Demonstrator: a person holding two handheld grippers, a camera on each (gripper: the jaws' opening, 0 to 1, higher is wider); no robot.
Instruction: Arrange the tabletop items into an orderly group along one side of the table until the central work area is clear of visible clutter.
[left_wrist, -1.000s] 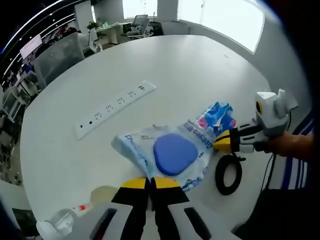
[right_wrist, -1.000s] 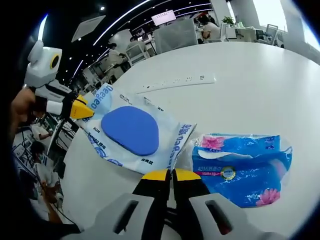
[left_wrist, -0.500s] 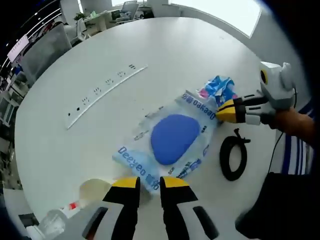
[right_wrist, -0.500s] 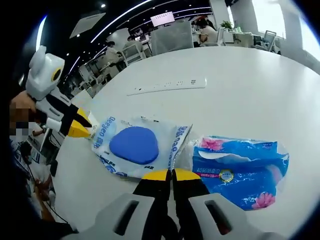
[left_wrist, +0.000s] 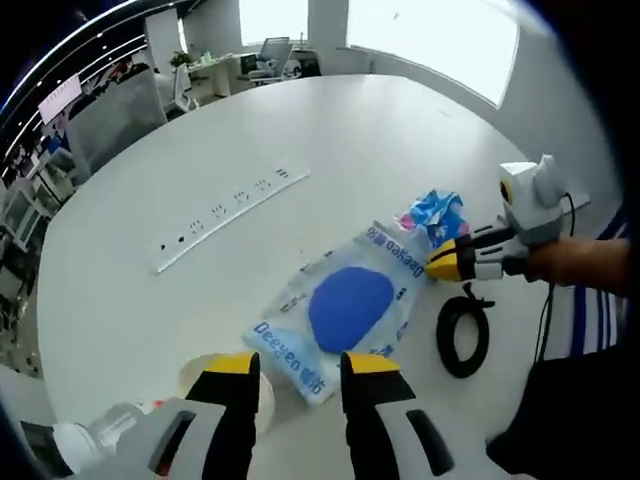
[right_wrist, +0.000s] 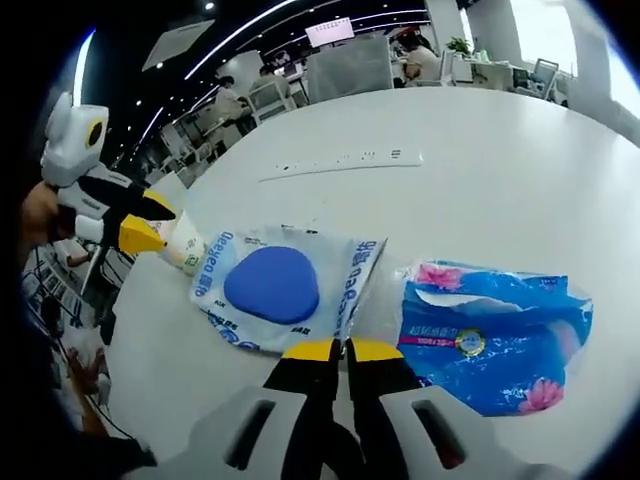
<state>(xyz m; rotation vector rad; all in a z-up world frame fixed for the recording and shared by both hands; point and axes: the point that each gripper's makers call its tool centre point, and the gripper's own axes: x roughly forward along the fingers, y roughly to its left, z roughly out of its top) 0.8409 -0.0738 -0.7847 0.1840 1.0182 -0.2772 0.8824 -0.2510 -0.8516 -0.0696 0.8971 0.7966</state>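
The left gripper (left_wrist: 297, 372) has let go of the wet-wipes pack (left_wrist: 350, 308). A second ago its jaws were pinched on the pack's near corner; half a second ago they had parted; now they stand wide apart and empty, drawn back just short of that corner. The pack, with its blue oval lid, has dropped from its lifted, tilted pose to lie flat on the white table (left_wrist: 330, 130).

The right gripper (right_wrist: 334, 351) has its yellow-tipped jaws pressed together at the pack's other edge, as in both earlier pictures. Whether they pinch the wrapper or merely touch it cannot be told, since the tips cover the contact. In the left gripper view it comes in from the right (left_wrist: 440, 268), tips at the pack's far corner.

By judgement, the pack has been set down beside the blue tissue packet (right_wrist: 492, 335), so the two form a start of a group at this side. The rest is not yet gathered.

Near the left gripper, a pale round cup-like thing (left_wrist: 263, 385) is partly hidden by the jaw, and a clear bottle (left_wrist: 95, 443) at the frame's edge is cut off and blurred. A black coiled cable (left_wrist: 462, 335) lies near the table's edge. Farther out, a white power strip (left_wrist: 232, 218) lies alone, well apart from the packets. Beyond the table, the office is too distorted to read.
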